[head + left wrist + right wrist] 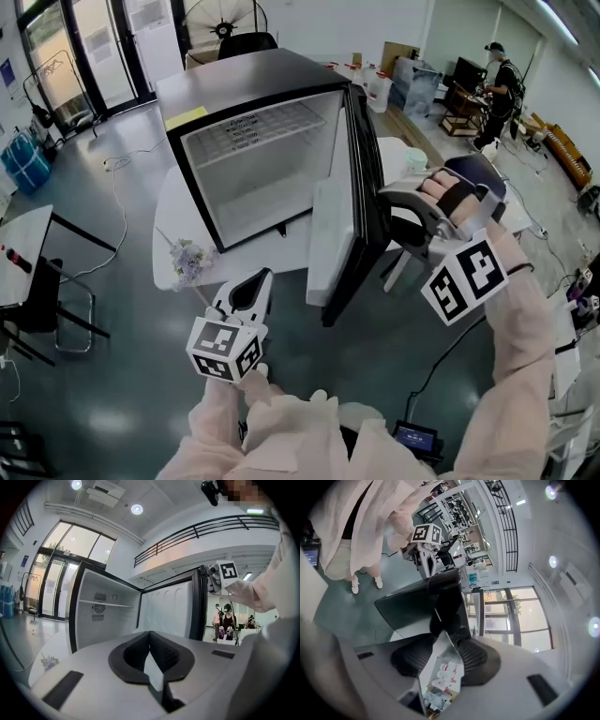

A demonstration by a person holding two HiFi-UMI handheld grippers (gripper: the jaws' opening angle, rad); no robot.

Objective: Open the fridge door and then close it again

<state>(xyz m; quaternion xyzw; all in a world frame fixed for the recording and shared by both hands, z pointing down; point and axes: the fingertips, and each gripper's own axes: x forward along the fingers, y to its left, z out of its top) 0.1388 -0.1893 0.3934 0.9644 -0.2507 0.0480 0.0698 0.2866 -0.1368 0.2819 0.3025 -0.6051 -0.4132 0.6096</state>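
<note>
The black fridge [253, 159] stands open, showing a bare white inside with one shelf. Its door [367, 178] swings out toward me, white liner facing left. My right gripper [386, 211] reaches the door's top outer corner from the right, and its jaws close around the door's edge [440, 613]; the door's dark face [412, 606] fills that view. My left gripper [258, 278] hangs low in front of the fridge, shut and empty. In the left gripper view its tips [150, 633] meet, with the fridge's inside [108, 611] and the door [171, 613] beyond.
The fridge sits on a white table [173, 225] with a small bunch of flowers [189, 258] at its front edge. A black chair [37, 300] stands left, a cable crosses the floor, a small screen [415, 438] lies by my feet. A person [492, 89] works far right.
</note>
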